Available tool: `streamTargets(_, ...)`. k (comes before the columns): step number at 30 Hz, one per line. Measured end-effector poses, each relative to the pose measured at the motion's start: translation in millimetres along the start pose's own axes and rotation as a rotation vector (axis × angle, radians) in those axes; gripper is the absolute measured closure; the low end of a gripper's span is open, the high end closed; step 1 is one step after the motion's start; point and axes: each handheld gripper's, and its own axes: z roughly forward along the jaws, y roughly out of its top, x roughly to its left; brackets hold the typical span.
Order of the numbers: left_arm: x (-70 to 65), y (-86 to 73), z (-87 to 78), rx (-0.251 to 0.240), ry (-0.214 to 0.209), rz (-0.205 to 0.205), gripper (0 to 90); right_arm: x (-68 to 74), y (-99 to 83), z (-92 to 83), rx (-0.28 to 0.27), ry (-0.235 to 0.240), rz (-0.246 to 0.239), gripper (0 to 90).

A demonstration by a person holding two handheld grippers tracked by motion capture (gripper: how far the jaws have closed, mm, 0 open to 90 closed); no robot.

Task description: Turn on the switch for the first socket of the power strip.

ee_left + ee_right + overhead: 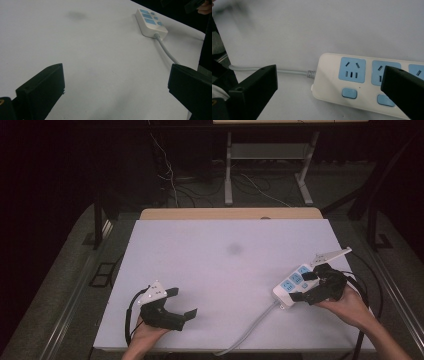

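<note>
At the near left of the white rectangular table top (220, 270), the left black two-jaw gripper (181, 303) was held low over bare surface, its jaws spread wide with nothing between them. Well away to its right, across the table, a white plastic power strip with light blue socket faces and buttons (291, 284) was seen lying flat near the right edge, with a grey round cable (250, 330) trailing from its near end toward the front edge. The right black two-jaw gripper (304, 286) was poised directly over the strip, jaws parted and straddling it, one jaw beyond the cable end and the other above the sockets; contact with the strip could not be made out.
</note>
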Motion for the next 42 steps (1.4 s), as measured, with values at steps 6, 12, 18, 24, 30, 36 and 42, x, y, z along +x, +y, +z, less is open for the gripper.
streamTargets(6, -0.9, 0.1, 0.5, 0.004, 0.000, 0.007, 0.0, -2.6, 4.9, -0.4, 0.044, -0.014, -0.022, 0.4)
streamTargets(12, -1.1, 0.0, 0.4, 0.004, -0.001, 0.008, 0.0, -13.4, 8.8, -7.7, 0.058, 0.003, -0.027, 17.0)
streamTargets(18, -0.8, -0.1, 0.3, 0.004, 0.001, 0.006, 0.0, -20.7, 9.4, -13.8, 0.050, 0.024, -0.027, 34.7)
streamTargets(24, -0.8, -0.1, 0.4, 0.004, 0.000, 0.007, 0.0, -28.0, 8.0, -14.5, 0.051, 0.046, -0.021, 48.5)
streamTargets(30, -0.4, 0.1, 0.9, 0.009, 0.001, 0.011, 0.0, -33.4, 8.0, -11.1, 0.064, 0.103, -0.042, 73.6)
streamTargets(36, -1.0, 0.1, 0.8, 0.006, -0.001, 0.010, 0.0, -33.8, 8.9, -3.4, 0.094, 0.118, -0.071, 86.5)
streamTargets(42, -0.7, 0.1, 1.0, 0.009, -0.001, 0.012, 0.0, -35.7, 6.8, 6.2, 0.138, 0.104, -0.089, 89.4)
